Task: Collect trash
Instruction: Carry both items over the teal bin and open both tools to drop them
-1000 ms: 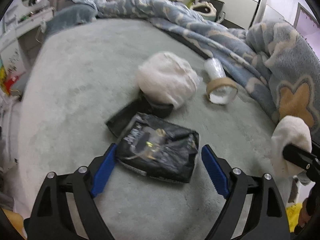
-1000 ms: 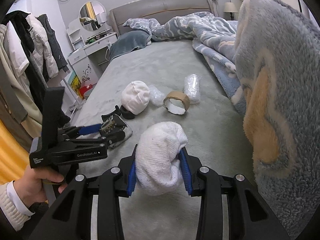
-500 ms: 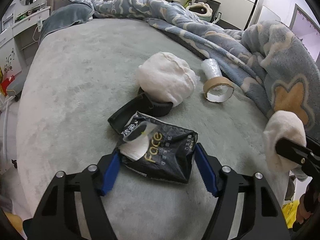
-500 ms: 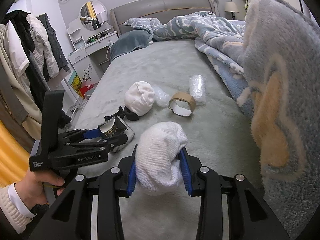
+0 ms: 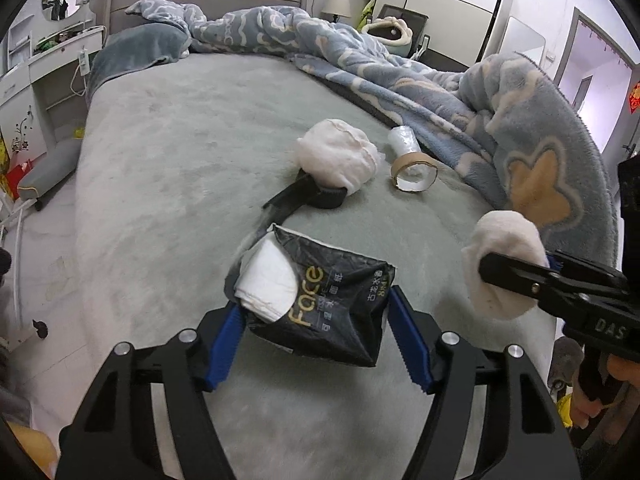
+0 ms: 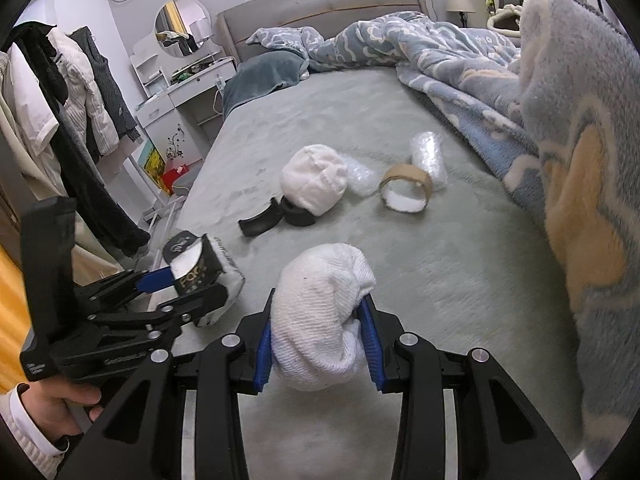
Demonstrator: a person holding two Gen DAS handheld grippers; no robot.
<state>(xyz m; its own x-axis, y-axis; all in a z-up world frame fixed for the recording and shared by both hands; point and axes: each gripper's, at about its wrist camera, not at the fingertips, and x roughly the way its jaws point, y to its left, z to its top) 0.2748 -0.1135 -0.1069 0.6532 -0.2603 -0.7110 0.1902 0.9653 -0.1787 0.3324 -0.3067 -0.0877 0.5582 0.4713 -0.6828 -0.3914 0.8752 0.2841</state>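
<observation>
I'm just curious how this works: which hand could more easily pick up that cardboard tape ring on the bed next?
Neither is free: the left gripper holds the black tissue pack, the right gripper a white cloth bundle. Probably right, once emptied: the cardboard tape ring lies on its side.

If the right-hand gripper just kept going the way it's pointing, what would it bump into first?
Probably the bare grey bedspread ahead of the white sock it holds. The cardboard tape ring lies farther along, slightly right; depth is hard to judge.
</observation>
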